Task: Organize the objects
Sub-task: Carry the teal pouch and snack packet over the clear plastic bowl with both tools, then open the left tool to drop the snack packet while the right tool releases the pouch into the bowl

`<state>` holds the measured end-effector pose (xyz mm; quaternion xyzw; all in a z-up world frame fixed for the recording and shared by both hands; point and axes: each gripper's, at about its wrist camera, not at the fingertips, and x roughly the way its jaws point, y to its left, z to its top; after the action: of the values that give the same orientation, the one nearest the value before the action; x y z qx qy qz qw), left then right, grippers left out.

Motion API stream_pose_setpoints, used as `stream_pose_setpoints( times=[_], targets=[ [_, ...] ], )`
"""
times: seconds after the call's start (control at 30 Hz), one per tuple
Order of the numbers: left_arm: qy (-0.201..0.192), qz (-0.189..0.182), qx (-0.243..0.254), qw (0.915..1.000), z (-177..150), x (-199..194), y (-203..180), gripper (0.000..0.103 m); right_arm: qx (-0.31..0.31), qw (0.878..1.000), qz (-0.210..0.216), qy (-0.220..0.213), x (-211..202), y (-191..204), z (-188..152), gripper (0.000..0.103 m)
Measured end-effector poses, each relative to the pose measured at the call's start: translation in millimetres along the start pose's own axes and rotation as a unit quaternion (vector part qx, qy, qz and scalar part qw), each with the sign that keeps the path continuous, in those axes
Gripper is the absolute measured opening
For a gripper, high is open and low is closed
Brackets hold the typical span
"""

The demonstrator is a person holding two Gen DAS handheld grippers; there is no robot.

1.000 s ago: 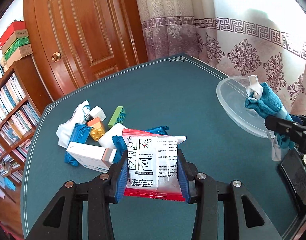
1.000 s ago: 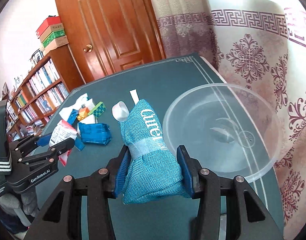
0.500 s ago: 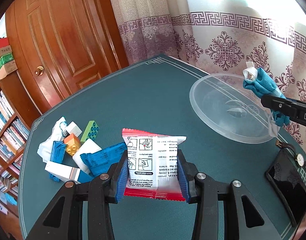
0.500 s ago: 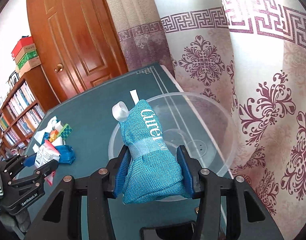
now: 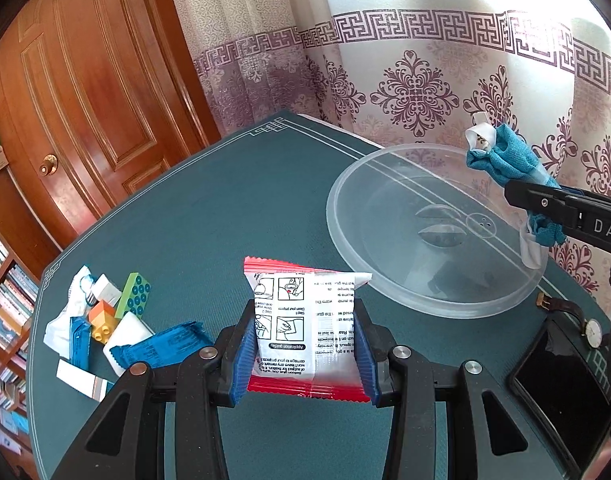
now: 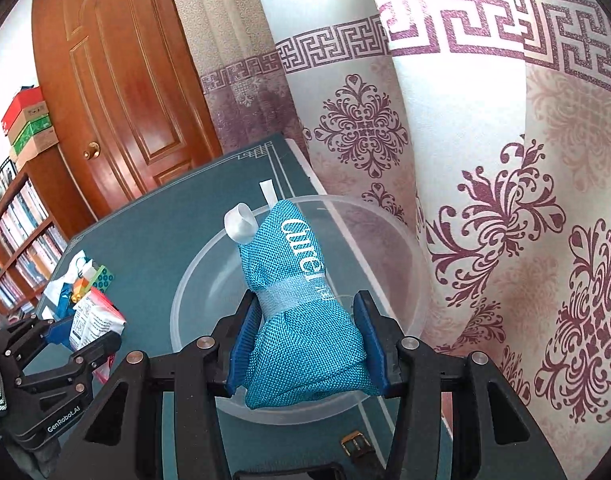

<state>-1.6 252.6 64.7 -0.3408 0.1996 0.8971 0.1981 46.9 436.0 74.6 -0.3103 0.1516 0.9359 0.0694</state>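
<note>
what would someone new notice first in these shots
First, the teal mesh pouch clamped in the right hand-held gripper, raised over the big clear plastic bowl at the table's curtain side. Next, the red-edged white packet pinched in the left hand-held gripper above the green tabletop. Behind it, towards the bookshelf side, lies a small heap of toy bricks and wrappers.

Both wrist cams sat just behind their fingers, angled down over the tabletop. Shared: clear bowl ahead, door, curtain; each saw the other's fingers.
</note>
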Motion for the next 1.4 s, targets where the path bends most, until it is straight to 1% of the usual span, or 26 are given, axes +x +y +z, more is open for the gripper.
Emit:
stream_pose_setpoints(
  times=[0.43,0.7,0.73,0.77,0.8,0.83,0.87,0.97,1.0,1.07,1.27,1.4],
  targets=[
    [-0.009,-0.028,0.028,0.9992,22.4,19.5,-29.1,0.046,0.010,1.000,-0.022,0.002,7.3,-15.1,1.6,0.050],
    [-0.015,-0.060,0.021,0.9979,35.6,26.3,-34.9,0.046,0.012,0.999,-0.030,0.002,11.3,-17.4,-0.2,0.050],
    [-0.019,-0.066,0.018,0.9975,37.4,26.6,-35.3,0.048,0.013,0.999,-0.030,0.000,11.5,-17.4,-0.5,0.050],
    [-0.020,-0.072,0.014,0.9971,39.1,27.6,-35.2,0.056,0.015,0.999,-0.031,-0.001,11.8,-18.0,-0.5,0.052],
    [-0.022,-0.077,0.008,0.9968,40.8,28.7,-34.8,0.062,0.018,0.999,-0.032,-0.002,12.1,-18.9,-0.5,0.055],
    [-0.025,-0.081,0.001,0.9964,41.7,29.1,-33.4,0.070,0.020,0.999,-0.032,-0.004,12.2,-19.7,-0.8,0.056],
    [-0.029,-0.085,-0.006,0.9960,42.0,28.9,-31.8,0.073,0.020,0.999,-0.032,-0.003,12.4,-19.9,-0.8,0.057],
    [-0.032,-0.088,-0.012,0.9955,40.7,26.7,-28.5,0.078,0.021,0.999,-0.032,-0.003,12.6,-20.5,-0.6,0.057],
    [-0.032,-0.085,-0.013,0.9958,39.6,25.8,-27.1,0.078,0.021,0.999,-0.031,-0.004,12.5,-20.5,-0.8,0.057],
    [-0.031,-0.080,-0.020,0.9961,37.7,24.5,-22.6,0.084,0.022,0.999,-0.030,-0.005,11.4,-20.9,-0.4,0.057],
    [-0.029,-0.065,-0.043,0.9965,32.0,16.8,-9.3,0.094,0.024,0.999,-0.029,-0.013,2.3,-22.6,3.8,0.057],
    [-0.033,-0.054,-0.047,0.9969,28.3,10.9,-5.1,0.098,0.017,0.999,-0.027,-0.025,-10.6,-21.5,7.8,0.059]
  ],
)
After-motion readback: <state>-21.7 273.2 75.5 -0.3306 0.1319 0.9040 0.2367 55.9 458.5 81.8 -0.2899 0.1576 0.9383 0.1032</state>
